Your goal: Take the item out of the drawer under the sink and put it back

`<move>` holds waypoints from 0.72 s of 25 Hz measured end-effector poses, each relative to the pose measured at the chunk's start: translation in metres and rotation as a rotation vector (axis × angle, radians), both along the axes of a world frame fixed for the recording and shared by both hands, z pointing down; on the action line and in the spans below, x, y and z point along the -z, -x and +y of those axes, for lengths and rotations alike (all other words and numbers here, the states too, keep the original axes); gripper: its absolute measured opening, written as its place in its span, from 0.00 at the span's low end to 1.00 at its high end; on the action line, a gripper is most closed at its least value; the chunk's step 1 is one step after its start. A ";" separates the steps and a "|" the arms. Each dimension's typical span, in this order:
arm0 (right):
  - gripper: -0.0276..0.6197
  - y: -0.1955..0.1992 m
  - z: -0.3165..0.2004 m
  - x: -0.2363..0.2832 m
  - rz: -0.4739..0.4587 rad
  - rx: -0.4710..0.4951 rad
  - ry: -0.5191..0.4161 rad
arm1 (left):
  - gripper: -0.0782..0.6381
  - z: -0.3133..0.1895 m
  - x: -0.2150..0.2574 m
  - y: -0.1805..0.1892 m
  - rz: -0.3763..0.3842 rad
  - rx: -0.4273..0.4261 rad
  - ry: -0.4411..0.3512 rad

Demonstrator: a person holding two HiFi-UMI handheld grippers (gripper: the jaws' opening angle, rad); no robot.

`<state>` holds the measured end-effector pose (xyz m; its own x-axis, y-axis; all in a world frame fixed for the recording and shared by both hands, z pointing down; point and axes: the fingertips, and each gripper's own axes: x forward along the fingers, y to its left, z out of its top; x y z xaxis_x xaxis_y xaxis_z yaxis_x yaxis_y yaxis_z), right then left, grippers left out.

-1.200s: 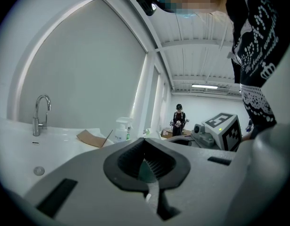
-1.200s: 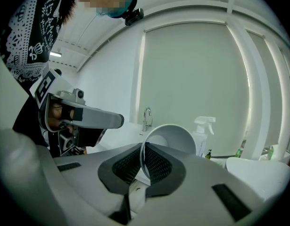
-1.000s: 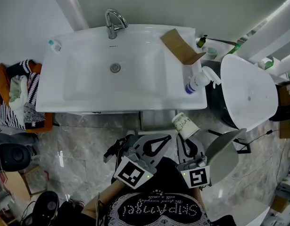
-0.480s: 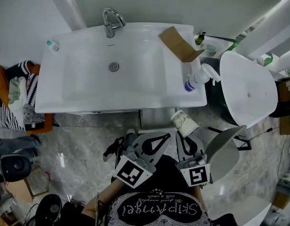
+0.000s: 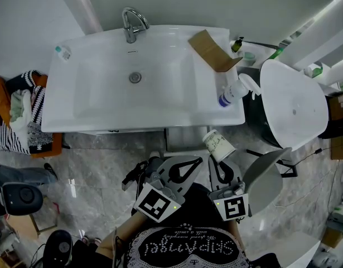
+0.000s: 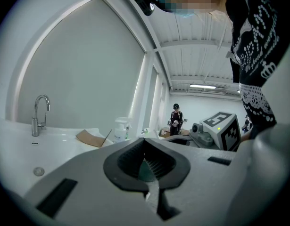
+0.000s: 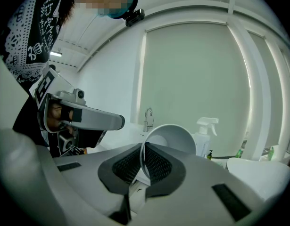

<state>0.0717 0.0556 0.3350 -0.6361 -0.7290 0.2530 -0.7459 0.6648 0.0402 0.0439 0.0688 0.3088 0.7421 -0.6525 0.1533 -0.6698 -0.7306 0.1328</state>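
Note:
A white paper cup (image 5: 217, 145) with dark print is tilted just below the sink's front edge, and my right gripper (image 5: 220, 162) is shut on its rim. The right gripper view shows the cup (image 7: 172, 138) with its open mouth facing the camera and its wall pinched between the pads of the right gripper (image 7: 142, 149). My left gripper (image 5: 197, 160) hovers beside it on the left, shut with nothing in it; in its own view the left gripper (image 6: 145, 142) has its tips touching. A grey drawer (image 5: 185, 140) edge shows under the white sink (image 5: 104, 102).
On the sink top lie a cardboard piece (image 5: 213, 52), a spray bottle (image 5: 233, 95) and a small bottle (image 5: 62, 53); the tap (image 5: 132, 24) is at the back. A white toilet (image 5: 294, 108) stands right. Clothes (image 5: 23, 116) are piled left. A person (image 6: 176, 119) stands far off.
Both grippers and the cup have stayed where they were. The head view shifted slightly, and a dark round object on the floor at lower left has moved.

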 end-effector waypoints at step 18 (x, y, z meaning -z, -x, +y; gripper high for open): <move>0.08 -0.001 -0.001 -0.009 0.042 0.020 -0.016 | 0.12 0.003 -0.001 0.003 0.011 0.010 -0.001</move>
<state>0.0730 0.0550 0.3439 -0.6399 -0.7201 0.2683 -0.7297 0.6788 0.0817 0.0406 0.0715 0.3102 0.7371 -0.6601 0.1449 -0.6757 -0.7239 0.1396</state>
